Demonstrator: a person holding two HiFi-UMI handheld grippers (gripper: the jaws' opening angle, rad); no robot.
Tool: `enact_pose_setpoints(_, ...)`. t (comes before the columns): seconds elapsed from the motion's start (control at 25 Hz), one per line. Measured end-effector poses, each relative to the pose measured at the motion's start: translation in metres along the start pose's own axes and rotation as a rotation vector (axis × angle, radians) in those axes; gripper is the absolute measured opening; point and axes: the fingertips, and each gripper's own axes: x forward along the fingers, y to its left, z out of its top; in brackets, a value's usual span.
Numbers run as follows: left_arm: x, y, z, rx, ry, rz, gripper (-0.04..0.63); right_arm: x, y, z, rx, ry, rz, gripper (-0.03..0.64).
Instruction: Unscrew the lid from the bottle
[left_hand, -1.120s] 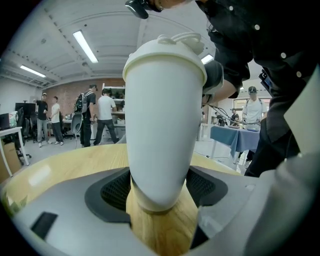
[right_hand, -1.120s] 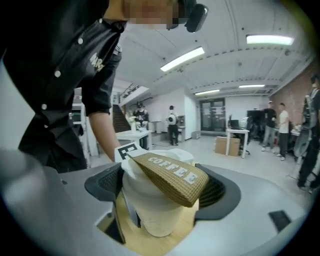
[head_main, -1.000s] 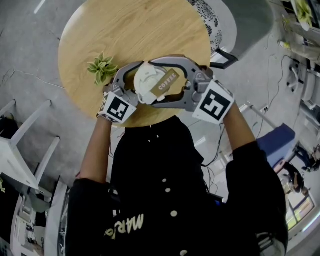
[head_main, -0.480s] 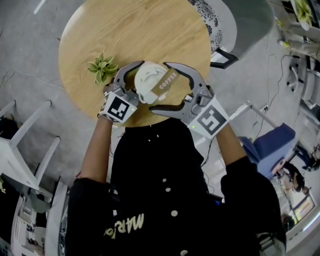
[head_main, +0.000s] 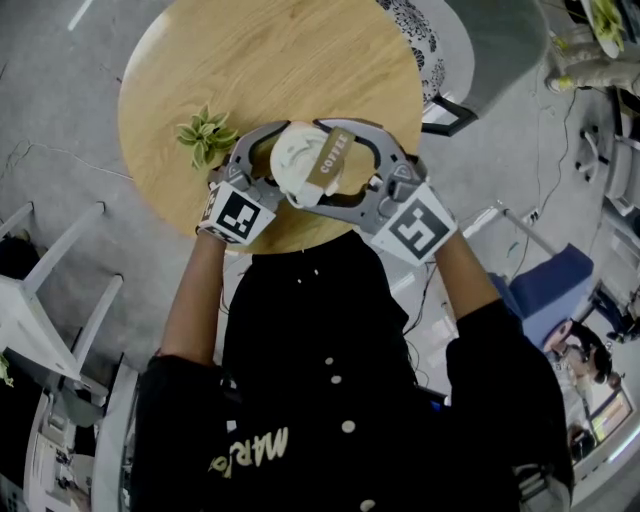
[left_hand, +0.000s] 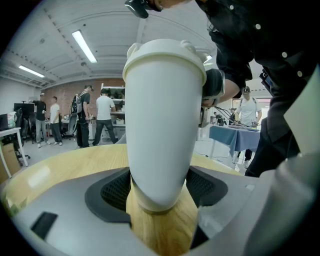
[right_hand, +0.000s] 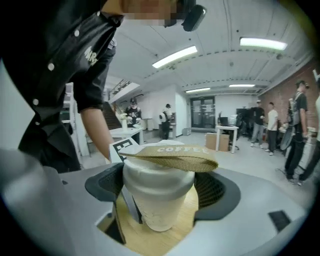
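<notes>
A white bottle (head_main: 296, 160) stands near the front edge of the round wooden table (head_main: 260, 60). Its lid (right_hand: 157, 175) carries a tan woven strap (head_main: 331, 157) printed COFFEE. My left gripper (head_main: 283, 166) comes in from the left and is shut on the bottle's lower body (left_hand: 162, 125), pads against both sides. From the right, my right gripper (head_main: 316, 166) wraps the lid; its jaws are closing, and both pads (right_hand: 212, 190) touch the lid's rim. In the right gripper view the strap (right_hand: 175, 157) lies flat across the lid.
A small green plant (head_main: 205, 135) sits on the table just left of the left gripper. A white chair frame (head_main: 50, 290) stands at the lower left, and a patterned seat (head_main: 430, 30) beyond the table's right rim. Several people stand far off in both gripper views.
The right gripper opened wide off the lid and swung back, then closed round the lid again. The strap now points more steeply up the view. The left gripper has stayed put.
</notes>
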Motion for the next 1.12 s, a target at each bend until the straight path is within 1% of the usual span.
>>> enact_pose_setpoints(0.08, 0.0, 0.001, 0.0, -0.003, 0.001, -0.002, 0.342, -0.001, 0.001, 0.0, -0.031, 0.017, 0.158, 0.43)
enact_pose_setpoints(0.12, 0.0, 0.002, 0.001, -0.008, -0.006, 0.001, 0.342, -0.001, 0.001, -0.001, -0.038, 0.029, 0.22, 0.428)
enact_pose_setpoints(0.16, 0.0, 0.002, 0.002, -0.012, -0.012, 0.005, 0.342, -0.002, 0.001, -0.002, -0.043, 0.041, 0.266, 0.428)
enact_pose_setpoints(0.24, 0.0, 0.001, 0.002, -0.012, -0.012, 0.009, 0.342, -0.003, 0.003, -0.005, -0.047, 0.056, 0.309, 0.426)
enact_pose_setpoints(0.36, 0.0, 0.0, 0.0, 0.003, 0.0, 0.009, 0.342, -0.003, 0.005, -0.006, -0.045, 0.052, 0.295, 0.426)
enact_pose_setpoints(0.52, 0.001, -0.001, 0.008, 0.002, -0.031, 0.023, 0.347, -0.003, 0.005, -0.005, -0.031, 0.029, 0.244, 0.426)
enact_pose_setpoints(0.72, 0.011, 0.0, 0.003, 0.041, 0.009, 0.073, 0.353, -0.004, 0.005, -0.005, -0.003, 0.005, 0.178, 0.426)
enact_pose_setpoints(0.84, 0.012, 0.0, 0.002, 0.045, 0.005, 0.061, 0.353, -0.004, 0.005, -0.006, 0.006, 0.002, 0.153, 0.426)
enact_pose_setpoints(0.96, 0.008, -0.006, 0.001, 0.048, 0.004, 0.001, 0.353, -0.003, 0.008, -0.004, 0.012, -0.001, 0.176, 0.426)
enact_pose_setpoints(1.04, 0.005, -0.011, 0.0, 0.071, 0.014, -0.039, 0.353, -0.004, 0.015, -0.004, -0.004, 0.004, 0.229, 0.425)
enact_pose_setpoints(1.12, 0.004, -0.015, -0.001, 0.099, 0.024, -0.061, 0.353, -0.004, 0.022, -0.005, -0.034, 0.024, 0.29, 0.425)
